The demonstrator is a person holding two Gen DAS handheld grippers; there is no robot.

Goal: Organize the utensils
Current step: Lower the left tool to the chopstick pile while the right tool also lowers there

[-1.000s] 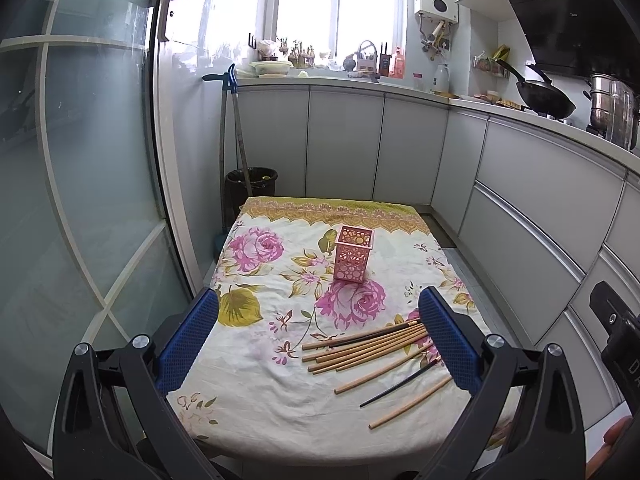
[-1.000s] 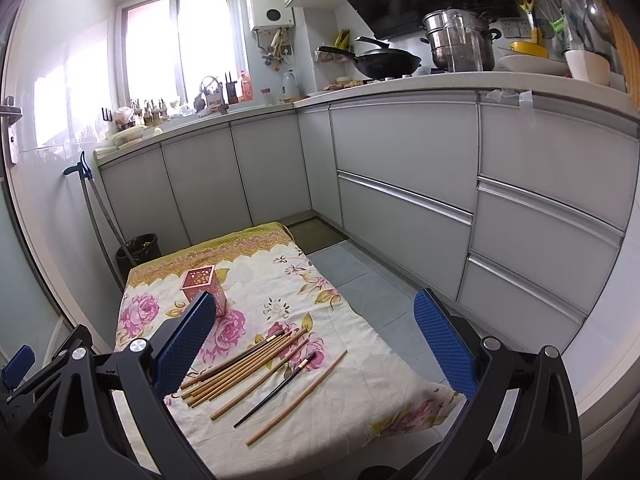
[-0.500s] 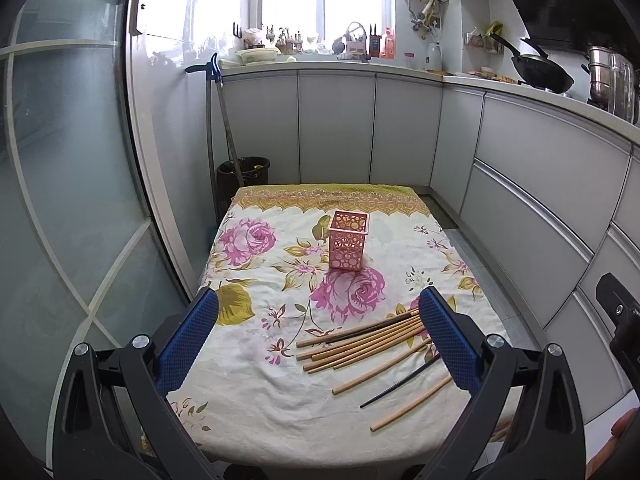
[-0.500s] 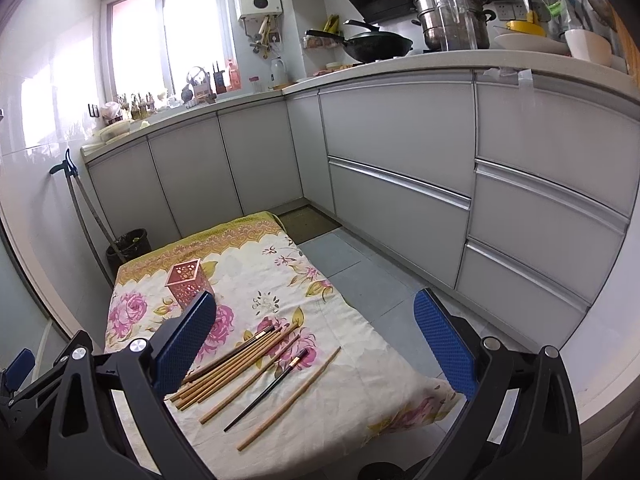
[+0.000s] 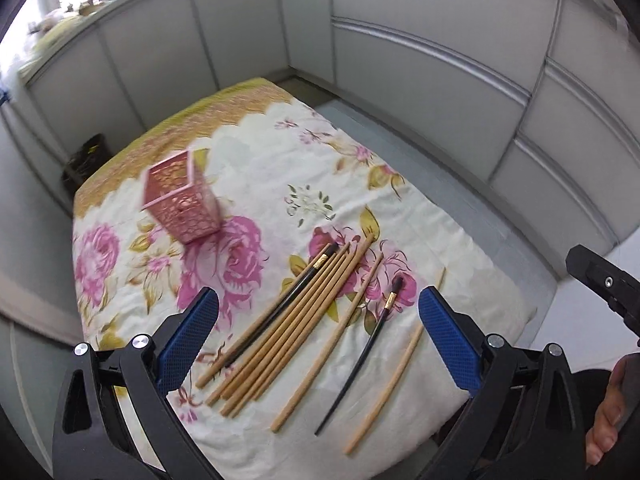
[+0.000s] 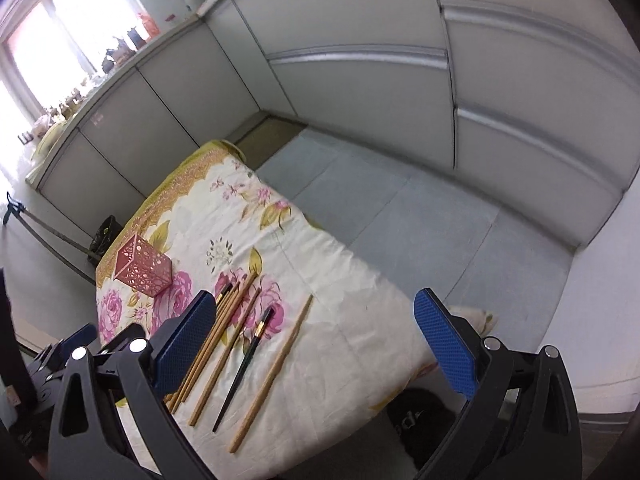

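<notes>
Tabletop (image 5: 420,216) right half bare cloth, open approach from floor side. Chopsticks (image 5: 288,328) fan across near centre, gaps between the loose ones. Pink holder (image 5: 182,196) stands far left, well apart from them. Cabinets (image 6: 400,92) wall off beyond the floor strip.

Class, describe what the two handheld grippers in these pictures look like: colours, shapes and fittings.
The left gripper and the right gripper look alike: black plastic frames with triangular cut-outs, two fingers ending in flat blue pads with a fine cross-hatched texture, and round silver bolt heads at the joints. No cables show. A dark sleeve shows at the left view's right edge.
</notes>
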